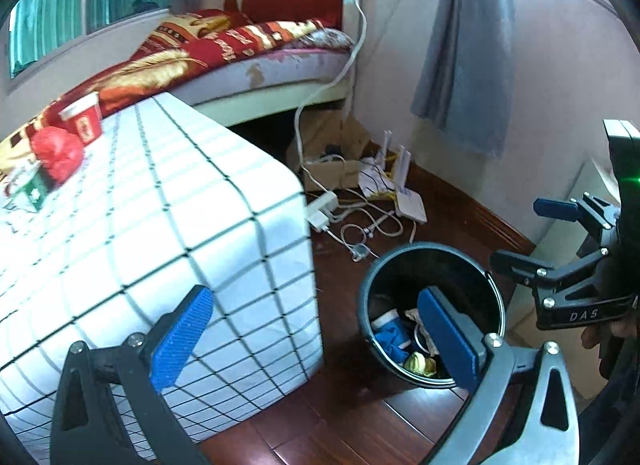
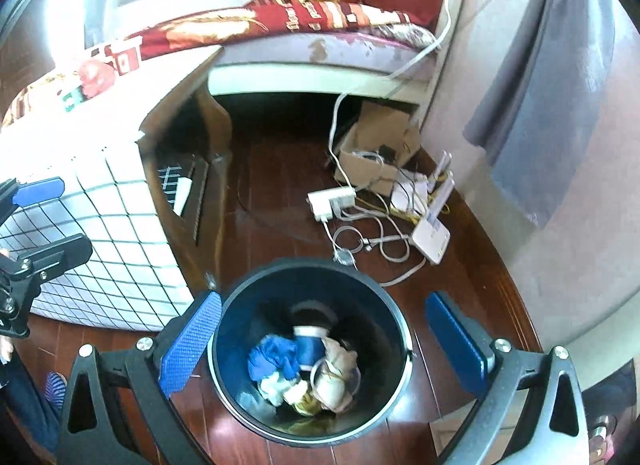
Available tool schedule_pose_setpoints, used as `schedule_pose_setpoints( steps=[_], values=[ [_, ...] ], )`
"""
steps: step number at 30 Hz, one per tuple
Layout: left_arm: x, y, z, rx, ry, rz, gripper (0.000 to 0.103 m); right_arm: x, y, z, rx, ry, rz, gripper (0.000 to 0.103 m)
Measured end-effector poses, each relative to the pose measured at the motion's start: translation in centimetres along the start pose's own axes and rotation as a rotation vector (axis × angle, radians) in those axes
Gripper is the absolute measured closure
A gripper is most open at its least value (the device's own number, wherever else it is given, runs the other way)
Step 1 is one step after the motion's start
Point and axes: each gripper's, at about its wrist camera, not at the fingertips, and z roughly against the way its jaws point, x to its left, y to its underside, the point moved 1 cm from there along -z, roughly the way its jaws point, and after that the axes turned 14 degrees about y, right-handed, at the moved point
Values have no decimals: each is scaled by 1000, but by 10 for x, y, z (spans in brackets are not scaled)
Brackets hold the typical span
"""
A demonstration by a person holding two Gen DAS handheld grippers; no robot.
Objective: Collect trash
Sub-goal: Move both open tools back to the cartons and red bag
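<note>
A dark round bin (image 2: 310, 349) stands on the wood floor, holding blue and white wrappers, a cup and crumpled paper (image 2: 304, 373). It also shows in the left wrist view (image 1: 430, 311). My right gripper (image 2: 324, 345) is open and empty, directly above the bin's mouth. My left gripper (image 1: 316, 339) is open and empty, between the table corner and the bin. On the checked tablecloth (image 1: 140, 205) lie a red crumpled bag (image 1: 56, 155), a red paper cup (image 1: 82, 119) and a green and white wrapper (image 1: 28, 189).
A bed (image 1: 248, 53) with a red patterned blanket stands behind the table. A cardboard box (image 2: 372, 153), a power strip (image 2: 332, 201), tangled cables and a white router (image 2: 430, 231) lie on the floor by the wall. A grey curtain (image 1: 468, 45) hangs at right.
</note>
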Motion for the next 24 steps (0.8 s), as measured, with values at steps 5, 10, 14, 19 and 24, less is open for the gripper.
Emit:
schedule_pose_setpoints(
  steps=[5,10,14,19,24],
  values=[
    [17,-1,25,-47,-38,24,0,18,-14,14,-49,-21,11,0],
    [40,-1,54,-97,-90,52,0,39,-33,27,-111,-56,8,0],
    [64,-1,77,-136,-138,85,0,57,-49,37,-173,-74,13,0],
    [102,1,101,-150,-224,125,0,83,-72,43,-221,-134,-19,0],
    [146,3,126,-169,-306,178,0,123,-101,49,-195,-211,31,0]
  ],
)
